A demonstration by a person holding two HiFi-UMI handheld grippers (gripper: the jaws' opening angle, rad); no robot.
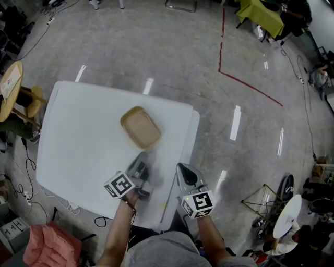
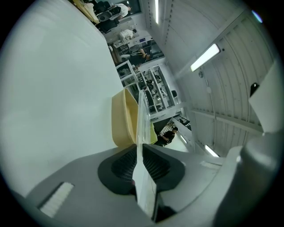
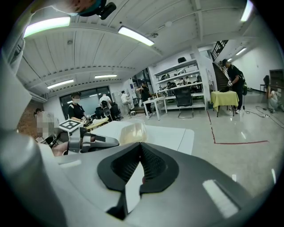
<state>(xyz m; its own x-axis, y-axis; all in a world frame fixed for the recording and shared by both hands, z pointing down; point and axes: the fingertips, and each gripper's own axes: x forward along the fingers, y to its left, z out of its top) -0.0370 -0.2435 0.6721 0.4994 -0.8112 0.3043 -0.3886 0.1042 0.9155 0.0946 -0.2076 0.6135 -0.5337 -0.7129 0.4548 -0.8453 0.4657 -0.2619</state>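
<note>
A tan shallow container [image 1: 141,126] with a clear lid lies near the middle of the white table [image 1: 78,141]. My left gripper [image 1: 140,159] reaches its near edge. In the left gripper view the jaws [image 2: 138,148] are pressed together on the thin rim of the clear lid [image 2: 142,115], with the tan container [image 2: 120,119] just beyond. My right gripper [image 1: 182,171] hovers by the table's near right edge, shut with nothing held. The right gripper view shows its jaws [image 3: 138,147] closed, with the lidded container [image 3: 131,133] and the left gripper [image 3: 116,142] ahead and to the left.
A pink bag [image 1: 49,245] lies on the floor at lower left, and a round wooden table [image 1: 10,83] stands at far left. Red tape [image 1: 250,86] marks the grey floor. A yellow-green covered table [image 1: 261,13] stands far off. People stand at benches in the background [image 3: 106,104].
</note>
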